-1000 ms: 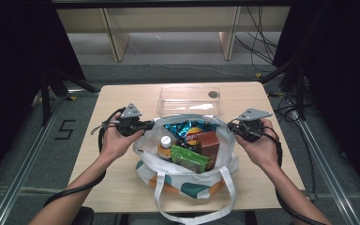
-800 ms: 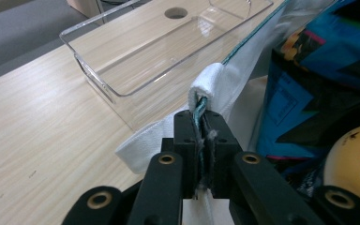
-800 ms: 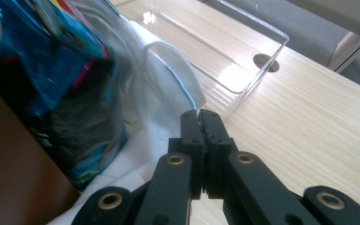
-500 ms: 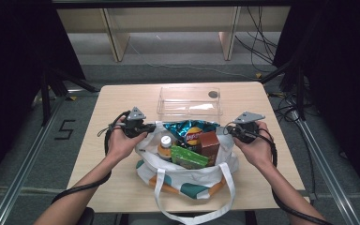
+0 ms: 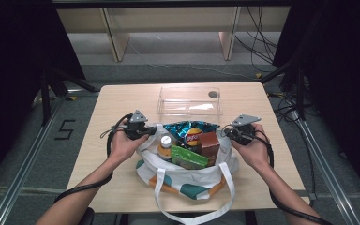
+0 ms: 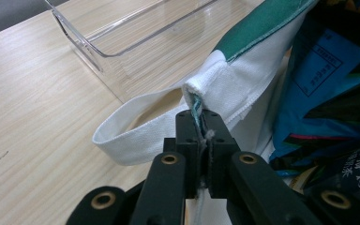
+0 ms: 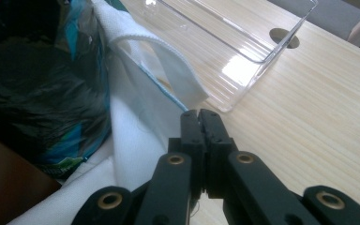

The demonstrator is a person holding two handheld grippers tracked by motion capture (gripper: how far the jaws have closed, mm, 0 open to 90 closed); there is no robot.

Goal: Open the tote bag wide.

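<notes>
While each claw pinches its rim, the tote bag (image 5: 187, 173) sits between the left claw (image 5: 151, 131) and the right claw (image 5: 226, 132).

White tote bag (image 5: 187, 176) with teal and orange patches — blue crisp packet (image 5: 187, 127), green box (image 5: 189, 158).

You're holding both forearms in from the near edge of the table, angled inward. Left gripper (image 5: 146, 131) is pointing right, jaws clamping together. Right gripper (image 5: 227, 132) is pointing left, jaws pressing closed too. Both hands are wrapping the gripper bodies, level with each other mid-table.
</notes>
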